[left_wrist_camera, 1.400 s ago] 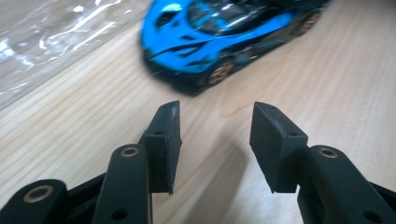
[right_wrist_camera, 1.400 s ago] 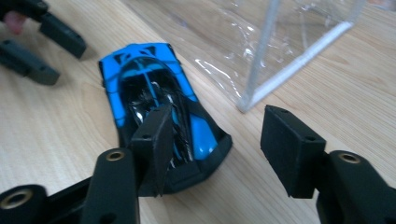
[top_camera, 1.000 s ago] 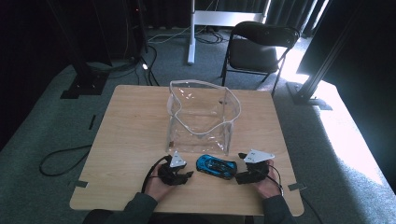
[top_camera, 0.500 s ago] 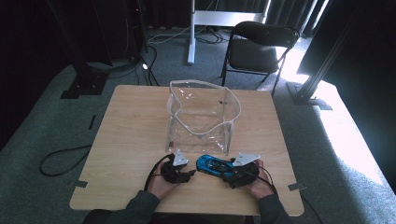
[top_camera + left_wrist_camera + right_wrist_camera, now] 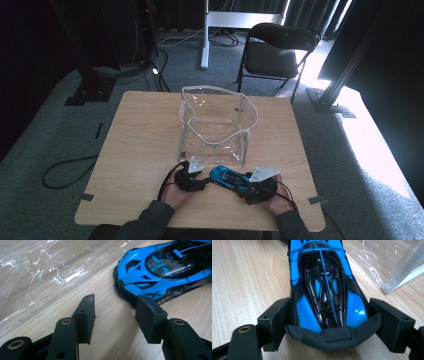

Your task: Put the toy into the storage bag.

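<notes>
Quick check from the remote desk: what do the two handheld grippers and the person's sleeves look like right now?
Both are black. The left gripper and right gripper each carry a grey three-cornered plate on top and trail a thin black cable. Up close, each has two blocky matte black jaws on black arms with brass-coloured rivets. The person wears dark grey long sleeves.

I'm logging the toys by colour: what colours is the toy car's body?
Bright blue with black panels on the toy car, clearest in the right gripper view.
</notes>
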Demonstrator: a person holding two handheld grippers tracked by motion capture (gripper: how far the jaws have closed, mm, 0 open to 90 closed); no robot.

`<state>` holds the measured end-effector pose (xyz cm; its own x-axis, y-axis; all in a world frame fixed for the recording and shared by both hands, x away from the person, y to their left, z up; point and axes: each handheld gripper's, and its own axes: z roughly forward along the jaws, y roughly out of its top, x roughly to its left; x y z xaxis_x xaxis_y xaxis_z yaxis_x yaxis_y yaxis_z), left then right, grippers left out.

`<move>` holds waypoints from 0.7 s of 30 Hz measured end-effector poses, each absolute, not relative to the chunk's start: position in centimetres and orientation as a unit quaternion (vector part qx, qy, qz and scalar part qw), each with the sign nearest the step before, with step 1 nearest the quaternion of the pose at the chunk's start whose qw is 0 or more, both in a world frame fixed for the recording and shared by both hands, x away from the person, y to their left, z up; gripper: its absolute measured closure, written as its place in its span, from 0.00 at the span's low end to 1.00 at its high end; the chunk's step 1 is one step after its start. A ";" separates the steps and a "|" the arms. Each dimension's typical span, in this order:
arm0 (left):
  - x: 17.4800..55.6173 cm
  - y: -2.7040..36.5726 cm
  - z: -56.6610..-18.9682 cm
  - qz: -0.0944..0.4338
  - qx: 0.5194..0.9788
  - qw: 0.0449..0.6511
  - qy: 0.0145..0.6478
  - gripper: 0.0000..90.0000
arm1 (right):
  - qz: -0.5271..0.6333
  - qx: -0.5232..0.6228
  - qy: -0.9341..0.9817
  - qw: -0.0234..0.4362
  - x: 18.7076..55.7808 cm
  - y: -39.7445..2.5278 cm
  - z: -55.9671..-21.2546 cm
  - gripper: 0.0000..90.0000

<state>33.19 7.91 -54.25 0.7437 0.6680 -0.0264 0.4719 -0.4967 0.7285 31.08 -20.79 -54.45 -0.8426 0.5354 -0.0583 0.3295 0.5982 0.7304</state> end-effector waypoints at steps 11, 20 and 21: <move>33.2 8.0 -54.3 0.131 0.854 0.379 0.332 0.56 | 0.388 0.231 0.882 0.135 30.6 -21.1 -54.2 0.25; 33.1 8.1 -54.4 0.127 0.851 0.385 0.334 0.55 | 0.379 0.223 0.886 0.149 30.4 -20.7 -53.6 0.27; 33.0 8.0 -54.4 0.130 0.851 0.384 0.333 0.55 | 0.374 0.227 0.887 0.148 30.4 -20.6 -53.9 0.26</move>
<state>33.05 8.03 -54.43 0.7449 0.6663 -0.0342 0.4665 -0.4835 0.7407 30.38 -20.65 -53.91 -0.8536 0.5126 -0.0931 0.2913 0.6179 0.7303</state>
